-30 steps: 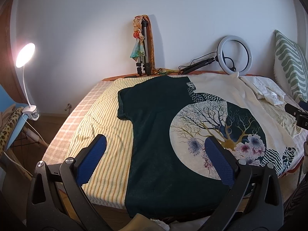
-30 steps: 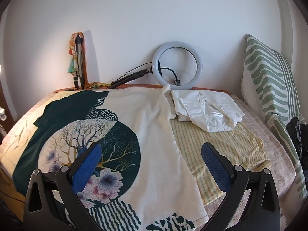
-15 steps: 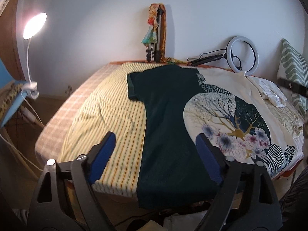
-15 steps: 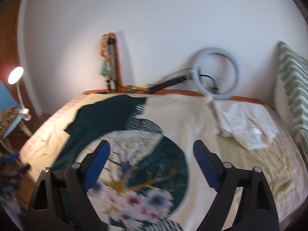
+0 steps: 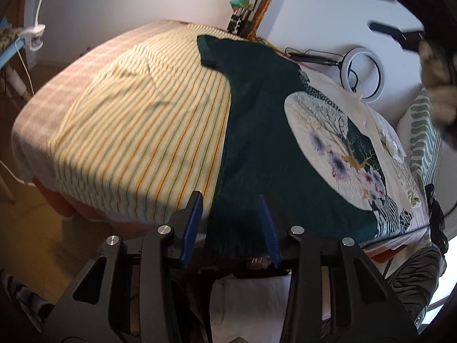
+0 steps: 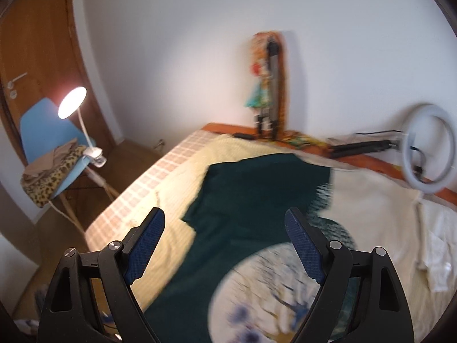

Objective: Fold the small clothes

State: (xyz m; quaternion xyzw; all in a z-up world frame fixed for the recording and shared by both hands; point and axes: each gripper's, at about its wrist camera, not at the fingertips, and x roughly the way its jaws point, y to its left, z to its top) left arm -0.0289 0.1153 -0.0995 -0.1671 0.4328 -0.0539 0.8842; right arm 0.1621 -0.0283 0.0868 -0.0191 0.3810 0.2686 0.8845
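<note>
A dark green and cream T-shirt (image 5: 262,131) with a round tree-and-flower print lies spread flat on the bed; it also shows in the right wrist view (image 6: 257,200). My left gripper (image 5: 231,203) is open with the jaws partly closed in, right at the shirt's near left hem corner, which hangs over the bed edge. My right gripper (image 6: 225,223) is wide open and empty, held above the shirt's dark left sleeve (image 6: 200,214). The right gripper also shows at the top right of the left wrist view (image 5: 394,8).
A yellow striped sheet (image 5: 142,125) covers the bed. A folded white garment (image 6: 437,245) lies at the right. A ring light (image 6: 428,160) and tripod (image 6: 270,85) stand at the wall. A lamp (image 6: 72,103) is clipped to a blue chair (image 6: 48,143) on the left.
My left gripper dropped toward the shirt's near left hem and its jaws narrowed. My right gripper swung left and now sits over the dark sleeve side.
</note>
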